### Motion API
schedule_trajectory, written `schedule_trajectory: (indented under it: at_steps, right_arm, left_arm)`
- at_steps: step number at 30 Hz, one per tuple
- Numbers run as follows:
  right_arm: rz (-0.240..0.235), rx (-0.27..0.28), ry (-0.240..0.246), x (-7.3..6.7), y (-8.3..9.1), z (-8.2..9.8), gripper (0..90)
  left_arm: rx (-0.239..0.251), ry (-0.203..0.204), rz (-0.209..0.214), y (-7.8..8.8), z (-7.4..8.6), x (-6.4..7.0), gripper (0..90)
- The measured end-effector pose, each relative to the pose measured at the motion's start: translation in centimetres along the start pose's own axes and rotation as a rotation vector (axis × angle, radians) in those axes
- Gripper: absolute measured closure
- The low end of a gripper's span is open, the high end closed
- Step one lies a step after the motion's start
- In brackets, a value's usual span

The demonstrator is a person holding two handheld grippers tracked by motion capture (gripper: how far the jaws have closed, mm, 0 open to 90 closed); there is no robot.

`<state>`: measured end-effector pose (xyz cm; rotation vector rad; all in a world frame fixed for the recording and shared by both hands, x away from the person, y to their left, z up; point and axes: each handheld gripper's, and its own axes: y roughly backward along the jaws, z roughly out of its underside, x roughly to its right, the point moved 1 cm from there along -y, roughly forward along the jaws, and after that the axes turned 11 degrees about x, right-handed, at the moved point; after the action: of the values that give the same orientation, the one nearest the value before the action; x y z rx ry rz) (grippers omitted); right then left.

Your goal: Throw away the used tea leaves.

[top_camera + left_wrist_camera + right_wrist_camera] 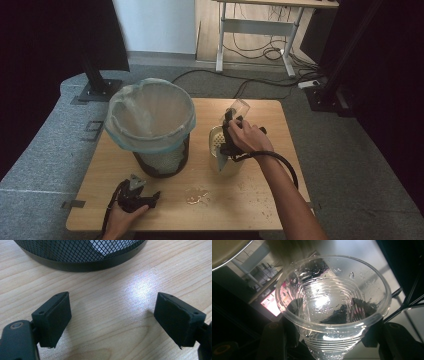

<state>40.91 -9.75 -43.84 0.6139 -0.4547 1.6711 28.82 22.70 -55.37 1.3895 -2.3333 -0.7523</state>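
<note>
A clear plastic cup (pixel 239 108) is tipped over a round metal strainer (pixel 216 141) that sits on a pale container right of the table's centre. My right gripper (pixel 232 120) is shut on the cup. In the right gripper view the cup (pixel 332 302) is wet with droplets, its mouth faces the camera, and my right gripper (pixel 332 340) clamps its ribbed lower part from both sides. My left gripper (pixel 142 187) rests on the table near the front edge. In the left gripper view my left gripper (pixel 112 315) is open over bare wood, with nothing between its fingers.
A black mesh bin (pixel 162 160) lined with a pale plastic bag (pixel 150 115) stands left of centre; its base (pixel 82 257) lies just ahead of the left gripper. A wet patch with small crumbs (pixel 197 196) marks the wooden table (pixel 265 200). A desk frame and cables lie on the floor beyond.
</note>
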Motion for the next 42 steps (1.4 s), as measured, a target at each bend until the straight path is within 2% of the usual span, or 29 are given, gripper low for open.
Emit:
schedule_trajectory:
  at_steps: [1, 2, 3, 4, 5, 6, 7, 9, 12, 15, 16, 17, 18, 19, 20, 21, 22, 23, 25, 28, 29, 31, 32, 35, 37, 42]
  right_arm:
    - [0.002, 0.003, -0.023, 0.1, 0.1, 0.1, 44.9]
    - [0.002, 0.003, -0.023, 0.1, 0.1, 0.1, 44.9]
    - [-0.006, 0.011, -0.105, 0.0, 0.3, 0.0, 44.9]
    - [-0.009, 0.017, -0.13, 0.0, 0.3, 0.0, 44.9]
    - [-0.009, 0.017, -0.13, 0.0, 0.3, 0.0, 44.9]
    - [-0.014, 0.024, -0.176, 0.1, 0.4, 0.0, 44.9]
    - [-0.011, 0.018, -0.256, 0.1, 0.6, 0.0, 44.8]
    - [-0.022, 0.047, -0.357, 0.8, 0.6, 0.3, 44.8]
    - [-0.034, 0.055, -0.579, 1.3, 0.8, 0.9, 44.8]
    - [-0.066, 0.092, -0.821, 1.6, 1.0, 1.8, 44.6]
    - [-0.093, 0.103, -0.963, 1.8, 1.3, 2.5, 44.6]
    - [-0.093, 0.103, -0.963, 1.8, 1.3, 2.5, 44.6]
    - [-0.094, 0.116, -1.019, 1.8, 1.3, 2.9, 44.6]
    - [-0.099, 0.12, -1.089, 1.8, 1.5, 3.2, 44.7]
    - [-0.112, 0.139, -1.213, 1.8, 1.6, 3.9, 44.7]
    - [-0.112, 0.139, -1.213, 1.8, 1.6, 3.9, 44.7]
    - [-0.125, 0.166, -1.346, 1.7, 1.8, 4.6, 44.8]
    - [-0.125, 0.166, -1.346, 1.7, 1.8, 4.6, 44.8]
    - [-0.135, 0.188, -1.5, 1.6, 1.9, 5.1, 44.8]
    - [-0.155, 0.233, -1.706, 1.2, 2.0, 6.1, 44.8]
    - [-0.158, 0.247, -1.796, 1.0, 2.0, 6.5, 44.8]
    - [-0.167, 0.271, -1.919, 0.7, 2.0, 6.9, 44.8]
    - [-0.174, 0.288, -1.999, 0.4, 1.9, 7.2, 44.8]
    - [-0.185, 0.353, -2.16, -0.3, 1.9, 7.8, 44.9]
    - [-0.19, 0.374, -2.248, -0.7, 1.8, 8.1, 45.0]
    - [-0.204, 0.406, -2.368, -1.5, 1.6, 8.8, 45.2]
  left_arm:
    - [0.0, 0.0, 0.0, 0.0, 0.0, 0.0, 13.7]
    - [0.0, 0.0, 0.0, 0.0, 0.0, 0.0, 13.7]
    - [-0.002, 0.0, 0.001, 0.0, 0.0, 0.0, 13.7]
    - [-0.001, 0.0, 0.001, 0.0, 0.0, 0.0, 13.7]
    - [0.0, 0.0, 0.001, 0.0, 0.0, 0.0, 13.7]
    - [0.0, 0.0, 0.001, 0.0, 0.0, 0.0, 13.7]
    - [0.0, 0.0, 0.001, 0.0, 0.0, 0.0, 13.7]
    - [0.0, 0.0, 0.001, 0.0, 0.0, 0.0, 13.7]
    - [0.0, 0.0, 0.001, 0.0, 0.0, 0.0, 13.7]
    - [0.0, 0.0, 0.001, 0.0, 0.0, 0.0, 13.7]
    - [0.0, 0.0, 0.0, 0.0, 0.0, 0.0, 13.7]
    - [0.001, 0.001, 0.0, 0.0, 0.0, 0.0, 13.7]
    - [0.001, 0.001, 0.0, 0.0, 0.0, 0.0, 13.7]
    - [0.001, 0.001, 0.0, 0.0, 0.0, 0.0, 13.7]
    - [0.001, 0.001, 0.0, 0.0, 0.0, 0.0, 13.7]
    - [0.002, 0.001, 0.0, 0.0, 0.0, 0.0, 13.7]
    - [0.001, 0.001, 0.0, 0.0, 0.0, 0.0, 13.7]
    - [0.001, 0.001, 0.0, 0.0, 0.0, 0.0, 13.7]
    - [0.002, 0.001, 0.0, 0.0, 0.0, 0.0, 13.7]
    - [0.002, 0.0, 0.0, 0.0, 0.0, 0.0, 13.7]
    - [0.003, 0.001, 0.0, 0.0, 0.0, 0.0, 13.7]
    - [0.003, 0.0, -0.001, 0.0, 0.0, 0.0, 13.7]
    - [0.003, 0.0, -0.001, 0.0, 0.0, 0.0, 13.7]
    - [0.003, 0.0, 0.0, 0.0, 0.0, 0.0, 13.7]
    - [0.002, 0.001, 0.0, 0.0, 0.0, 0.0, 13.7]
    - [0.002, 0.0, 0.0, 0.0, 0.0, 0.0, 13.7]
